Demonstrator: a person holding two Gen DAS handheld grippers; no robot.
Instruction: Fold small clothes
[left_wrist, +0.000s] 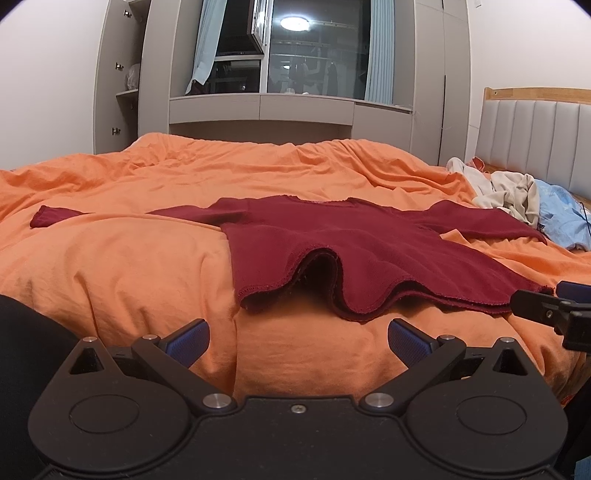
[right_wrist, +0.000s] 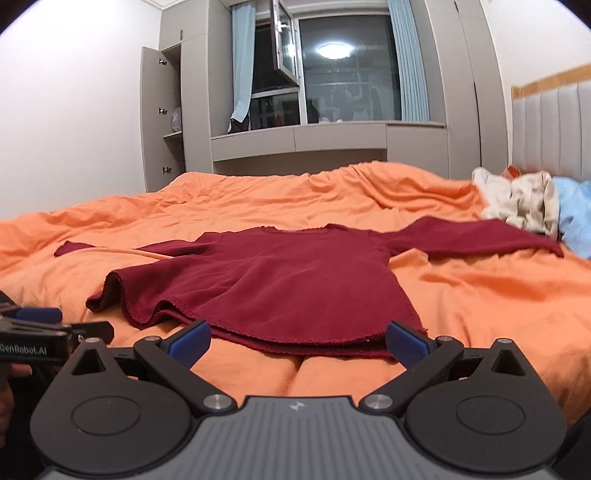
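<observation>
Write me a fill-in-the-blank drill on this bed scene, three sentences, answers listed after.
1. The dark red shirt lies spread on the ____ bedcover.
2. Both the left gripper and the right gripper have their fingers ____, holding nothing.
3. The pile of pale clothes sits near the bed's padded ____.

Missing words: orange; open; headboard
</observation>
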